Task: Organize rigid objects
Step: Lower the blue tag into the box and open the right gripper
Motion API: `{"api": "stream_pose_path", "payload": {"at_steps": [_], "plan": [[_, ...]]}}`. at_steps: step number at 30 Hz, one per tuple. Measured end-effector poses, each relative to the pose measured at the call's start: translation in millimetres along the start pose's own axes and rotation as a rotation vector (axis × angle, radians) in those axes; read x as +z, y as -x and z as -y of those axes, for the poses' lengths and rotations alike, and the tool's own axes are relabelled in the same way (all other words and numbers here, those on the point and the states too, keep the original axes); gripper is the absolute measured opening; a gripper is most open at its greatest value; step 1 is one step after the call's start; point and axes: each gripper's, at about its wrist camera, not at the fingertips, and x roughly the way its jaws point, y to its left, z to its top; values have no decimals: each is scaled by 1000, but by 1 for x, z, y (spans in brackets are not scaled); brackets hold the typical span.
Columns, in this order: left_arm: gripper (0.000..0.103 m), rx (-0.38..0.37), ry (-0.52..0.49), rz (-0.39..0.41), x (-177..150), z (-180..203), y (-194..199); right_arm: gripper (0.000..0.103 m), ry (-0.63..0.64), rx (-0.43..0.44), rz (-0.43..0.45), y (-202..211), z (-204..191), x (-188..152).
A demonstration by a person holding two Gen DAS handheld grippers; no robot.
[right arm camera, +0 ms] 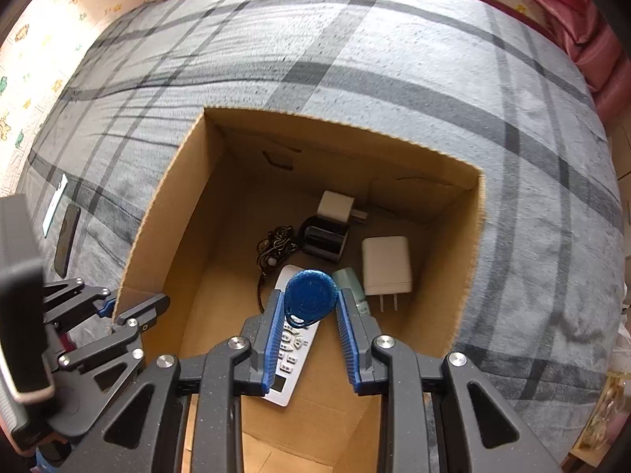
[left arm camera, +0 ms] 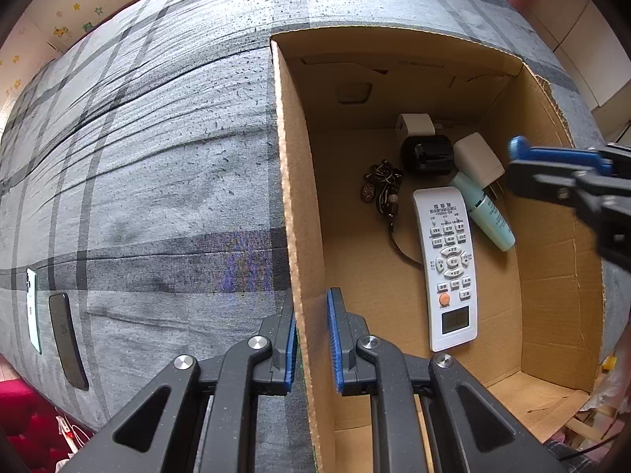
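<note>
right claw (right arm camera: 309,301) clamped on blue key fob (right arm camera: 310,295) | above cardboard box (right arm camera: 165,213) | left claw (left arm camera: 311,335) together on box wall

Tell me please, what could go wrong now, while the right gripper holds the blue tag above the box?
1. The right gripper pinches the blue key tag only at its fingertips; the tag might slip out early.
2. Dropped from here, it would likely hit the white remote and may bounce.
3. The left gripper clamps the cardboard box wall; a tug could tilt the box on the soft blanket.
</note>
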Motion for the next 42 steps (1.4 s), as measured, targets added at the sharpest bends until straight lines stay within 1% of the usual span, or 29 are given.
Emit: {"api": "stream_pose_path", "payload": {"at_steps": [10,15,21,29,31,38,40,42], "plan": [[15,-15,12,-4,2,-4,-1,29,21,0,-67,-43,-9,10],[15,-13,11,-3,2,-5,-2,29,32,-16,-99,-64,-8,12],[15,-14,18,-3,1,-5,-1,29,32,-12,-119,-76,-7,11],[15,-11,17,-3,1,-5,-1,29,37,13,-108,-75,-7,13],[15,-9,15,-3,1,-5,-1,33,37,17,-105,-74,-7,14],[15,-3,12,-4,1,-3,-1,40,43,9,-70,-62,-9,17],[15,0,11,-5,1,-3,-1,44,40,12,-57,-52,-8,12],[15,1,11,-5,1,-2,-1,46,33,9,-43,-46,-6,12]]}}
